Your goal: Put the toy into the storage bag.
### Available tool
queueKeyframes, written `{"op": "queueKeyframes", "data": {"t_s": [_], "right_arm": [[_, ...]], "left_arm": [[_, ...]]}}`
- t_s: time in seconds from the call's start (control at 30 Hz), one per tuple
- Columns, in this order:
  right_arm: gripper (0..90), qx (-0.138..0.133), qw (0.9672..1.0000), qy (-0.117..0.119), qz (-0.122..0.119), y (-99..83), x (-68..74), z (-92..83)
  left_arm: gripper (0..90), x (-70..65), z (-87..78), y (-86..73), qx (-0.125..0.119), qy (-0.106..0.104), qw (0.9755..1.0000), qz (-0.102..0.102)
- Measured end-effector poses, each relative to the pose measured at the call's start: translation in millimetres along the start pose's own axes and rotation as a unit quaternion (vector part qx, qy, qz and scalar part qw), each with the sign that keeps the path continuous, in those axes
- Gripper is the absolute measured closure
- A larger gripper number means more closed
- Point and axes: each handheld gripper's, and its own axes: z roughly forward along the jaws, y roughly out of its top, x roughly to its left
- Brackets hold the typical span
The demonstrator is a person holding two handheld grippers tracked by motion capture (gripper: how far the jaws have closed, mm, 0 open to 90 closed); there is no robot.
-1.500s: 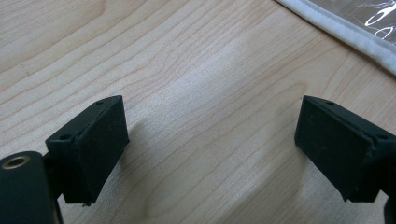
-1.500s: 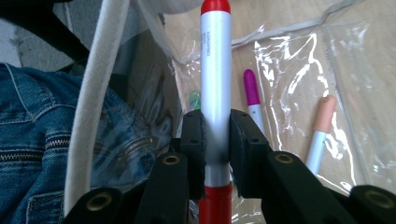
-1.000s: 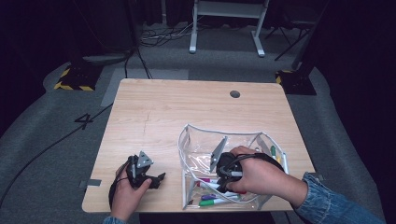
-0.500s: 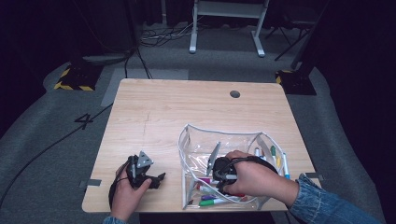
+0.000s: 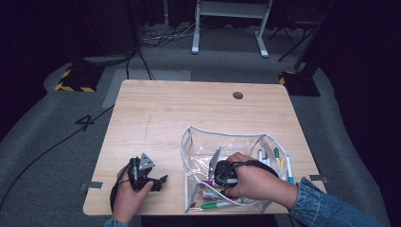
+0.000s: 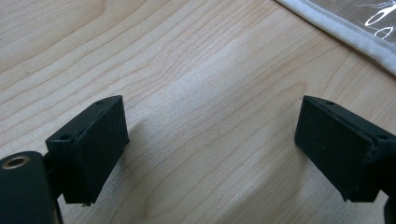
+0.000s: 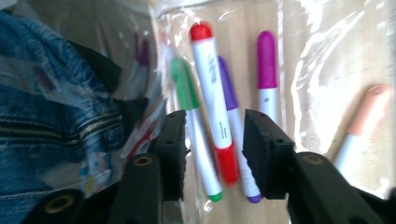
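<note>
Tabletop (image 5: 189, 113): pale wood, grey hole near far edge.
Floor (image 5: 56, 151): grey carpet, cables, dark surrounds.
Left gripper (image 6: 210, 149): wide, empty.
Right gripper (image 7: 212, 154): inside pouch (image 5: 198, 142), jaws just opening, red marker (image 7: 212, 107) loose between.

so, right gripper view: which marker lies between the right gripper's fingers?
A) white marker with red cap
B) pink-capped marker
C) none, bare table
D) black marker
A: the white marker with the red cap lies between the right gripper's black fingers, inside the clear plastic pouch; the fingers have just been opening and do not press on it.
</note>
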Motion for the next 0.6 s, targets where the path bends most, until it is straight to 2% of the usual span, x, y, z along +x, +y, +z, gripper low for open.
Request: {"op": "queueKeyframes", "data": {"t_s": [0.13,0.3,0.37,0.43,0.6], "right_arm": [[56.0,-0.027,0.9995,-0.019,0.002,-3.2,-2.0,-11.1],[55.4,-0.067,0.9967,-0.045,0.014,-10.5,-5.5,-34.3],[53.9,-0.086,0.9946,-0.053,0.022,-14.6,-6.4,-44.8],[53.5,-0.109,0.9915,-0.059,0.040,-19.9,-7.0,-56.8],[54.0,-0.144,0.9843,-0.086,0.055,-32.6,-9.4,-82.7]], "left_arm": [[10.1,0.0,0.0,0.0,0.000,0.000,1.0000,0.000],[10.0,0.0,0.0,0.0,0.000,0.000,1.0000,0.000],[10.0,0.0,0.0,0.0,0.000,0.000,1.0000,0.000],[10.0,0.0,0.0,0.0,0.000,0.000,1.0000,0.000],[10.0,0.0,0.0,0.0,0.000,0.000,1.0000,0.000]]}}
